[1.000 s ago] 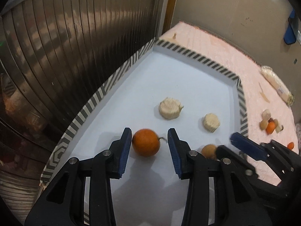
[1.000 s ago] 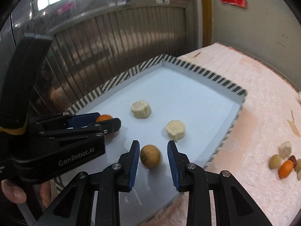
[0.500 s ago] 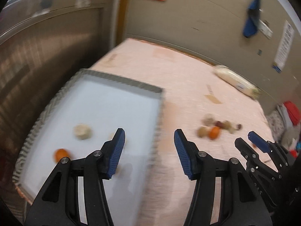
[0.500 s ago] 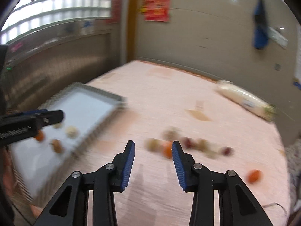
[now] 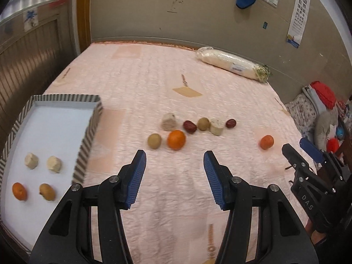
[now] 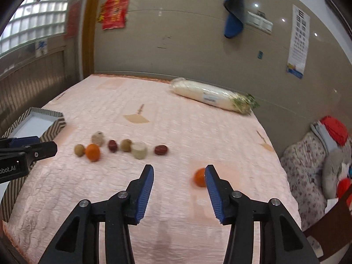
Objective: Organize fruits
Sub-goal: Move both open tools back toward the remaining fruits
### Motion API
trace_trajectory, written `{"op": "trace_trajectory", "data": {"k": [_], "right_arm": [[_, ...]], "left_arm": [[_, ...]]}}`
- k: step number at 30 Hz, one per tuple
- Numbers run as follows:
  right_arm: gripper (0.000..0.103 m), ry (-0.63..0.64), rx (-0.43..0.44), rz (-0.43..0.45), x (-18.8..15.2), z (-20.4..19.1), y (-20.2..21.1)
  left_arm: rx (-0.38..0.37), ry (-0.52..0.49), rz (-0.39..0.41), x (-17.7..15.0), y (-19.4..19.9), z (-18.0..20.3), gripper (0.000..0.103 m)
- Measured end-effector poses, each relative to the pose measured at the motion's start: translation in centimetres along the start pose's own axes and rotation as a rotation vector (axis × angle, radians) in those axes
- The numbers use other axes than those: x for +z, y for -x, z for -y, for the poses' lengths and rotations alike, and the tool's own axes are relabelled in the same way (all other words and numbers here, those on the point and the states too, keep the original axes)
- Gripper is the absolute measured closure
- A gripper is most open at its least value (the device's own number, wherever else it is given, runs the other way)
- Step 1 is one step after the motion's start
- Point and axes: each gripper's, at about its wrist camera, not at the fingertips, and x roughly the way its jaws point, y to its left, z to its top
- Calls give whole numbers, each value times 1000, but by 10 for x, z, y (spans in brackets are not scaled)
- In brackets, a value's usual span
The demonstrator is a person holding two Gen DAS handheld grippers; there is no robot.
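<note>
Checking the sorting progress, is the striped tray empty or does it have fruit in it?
Not empty. The tray holds four pieces: two pale chunks, an orange and a brown fruit.

Both wrist cameras look obliquely down across the pink bedspread (image 5: 154, 83) (sharing its scattered fruit).

Left gripper (image 5: 174, 159): black plastic frame built of two scissor-like linkage arms with triangular cut-outs. Each finger carries a blue pad (image 5: 136, 179) with fine ribbing on its inner face. Round silver screw heads sit at the linkage pivots. White lettering ending "obot.AI" is printed on its side, seen in the right wrist view.

Right gripper (image 6: 178, 169): same construction, black arms, blue ribbed pads, silver pivot screws. White letters "DAS" mark its body in the left wrist view.
</note>
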Motion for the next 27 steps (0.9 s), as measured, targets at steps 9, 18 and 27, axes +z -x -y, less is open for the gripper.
{"op": "trace_trajectory", "data": {"k": [9, 18, 27], "right_arm": [[56, -54, -26, -37, -7, 31, -18], [56, -64, -45, -54, -8, 35, -27], [56, -73, -43, -71, -9, 37, -32]], "left_arm": [[3, -18, -44, -3, -20, 12, 49], [1, -1, -46, -2, -23, 4, 48], [5, -3, -52, -4, -24, 2, 48]]}}
